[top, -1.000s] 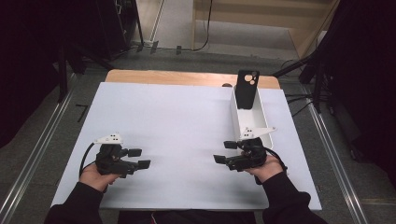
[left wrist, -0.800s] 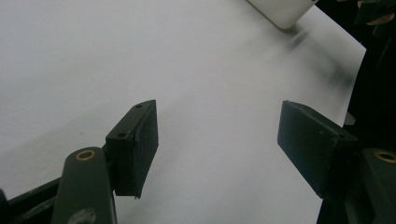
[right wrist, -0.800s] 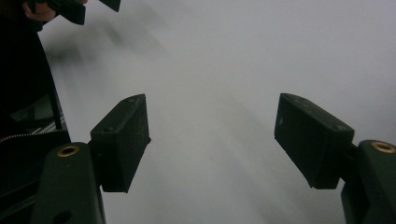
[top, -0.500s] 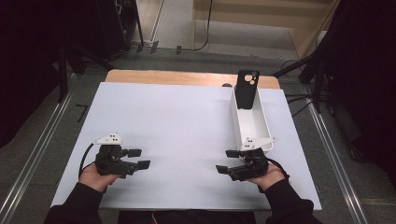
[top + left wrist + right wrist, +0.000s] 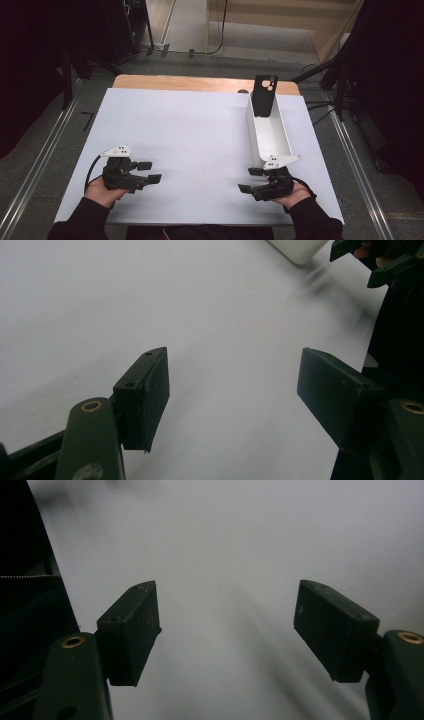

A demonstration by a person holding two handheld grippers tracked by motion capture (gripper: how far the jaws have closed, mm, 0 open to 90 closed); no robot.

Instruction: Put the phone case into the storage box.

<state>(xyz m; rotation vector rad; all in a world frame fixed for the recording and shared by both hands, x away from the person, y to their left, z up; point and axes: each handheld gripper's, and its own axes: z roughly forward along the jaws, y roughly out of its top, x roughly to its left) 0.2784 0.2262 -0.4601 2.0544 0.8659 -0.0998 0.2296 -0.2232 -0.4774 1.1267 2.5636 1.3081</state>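
My left gripper (image 5: 152, 171) rests low over the white tabletop (image 5: 200, 130) at the near left, held in a hand, jaws apart and pointing right. The left gripper view shows its jaws (image 5: 232, 395) open over bare white surface. My right gripper (image 5: 246, 180) is at the near right, just in front of the near end of a white bin (image 5: 287, 145), pointing left. Its jaws (image 5: 227, 630) stand open with nothing between them. A black phone (image 5: 264, 95) with a camera cluster leans upright at the far end of the bin.
The white board covers a wooden table whose far edge (image 5: 200, 84) shows. The bin's corner (image 5: 297, 246) and the other gripper (image 5: 385, 260) appear at the top right of the left gripper view. Dark stands and cables surround the table.
The right hand has drawn back toward the near edge of the table, away from the bin's near end. The left hand has stayed put.
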